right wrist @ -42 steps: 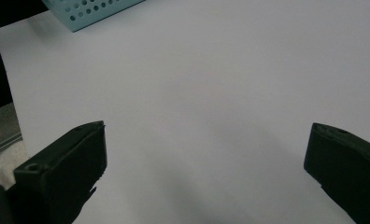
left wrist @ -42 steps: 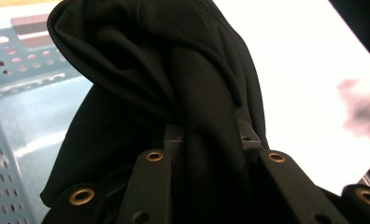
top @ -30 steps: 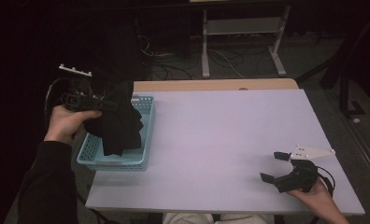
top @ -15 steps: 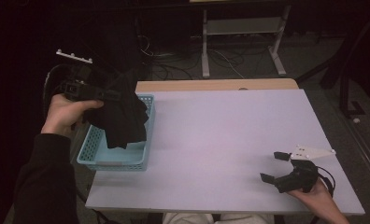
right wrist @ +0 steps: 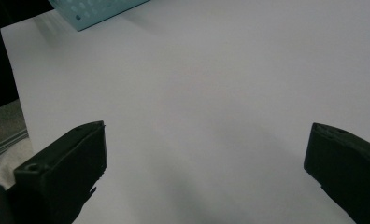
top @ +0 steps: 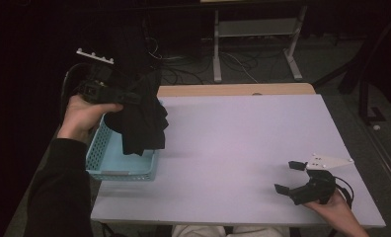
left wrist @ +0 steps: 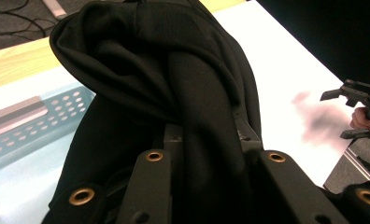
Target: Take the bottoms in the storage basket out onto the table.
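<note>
Left gripper view: unmarked black cloth (left wrist: 183, 93) over perforated blue basket (left wrist: 29, 121).

dim lab or workshop, bare white table (top: 243, 148), loose floor cables (top: 233, 61), metal stand (top: 255, 34)

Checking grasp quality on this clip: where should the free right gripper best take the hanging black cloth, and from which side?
Judging by its pose, the loose lower hem of the black cloth, approached from the open table side. It hangs free above the blue basket, clear of the left gripper bunching the top.

Left gripper (top: 115, 94) clamped, right gripper (top: 293, 176) wide.
</note>
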{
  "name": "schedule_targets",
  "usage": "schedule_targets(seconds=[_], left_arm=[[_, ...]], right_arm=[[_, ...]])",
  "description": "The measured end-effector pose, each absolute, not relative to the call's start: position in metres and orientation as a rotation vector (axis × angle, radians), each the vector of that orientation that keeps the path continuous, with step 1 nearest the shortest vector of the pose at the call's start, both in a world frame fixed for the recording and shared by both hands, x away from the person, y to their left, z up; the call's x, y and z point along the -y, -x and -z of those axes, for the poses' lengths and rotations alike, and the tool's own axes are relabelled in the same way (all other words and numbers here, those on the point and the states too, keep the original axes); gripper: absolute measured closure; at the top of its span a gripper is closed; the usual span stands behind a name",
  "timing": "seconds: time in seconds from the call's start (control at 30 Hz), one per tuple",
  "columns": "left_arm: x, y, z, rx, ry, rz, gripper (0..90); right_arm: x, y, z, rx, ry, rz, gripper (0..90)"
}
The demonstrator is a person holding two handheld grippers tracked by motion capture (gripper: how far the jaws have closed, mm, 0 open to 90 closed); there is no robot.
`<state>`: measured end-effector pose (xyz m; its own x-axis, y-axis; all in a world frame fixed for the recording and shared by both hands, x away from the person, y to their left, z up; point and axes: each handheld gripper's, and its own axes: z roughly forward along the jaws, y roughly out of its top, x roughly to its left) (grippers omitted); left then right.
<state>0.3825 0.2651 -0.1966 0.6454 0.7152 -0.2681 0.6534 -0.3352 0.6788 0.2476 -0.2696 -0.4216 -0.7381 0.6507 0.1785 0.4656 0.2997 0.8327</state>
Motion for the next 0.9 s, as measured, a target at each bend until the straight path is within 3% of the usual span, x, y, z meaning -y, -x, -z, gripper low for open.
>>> schedule_targets(seconds=[0.9], left_arm=[[-0.208,-0.395,0.209,-0.937,-2.063,-0.042,74.9]], right_arm=[[0.27,-0.246,0.421,-2.367,-1.034,-1.424,0.0]])
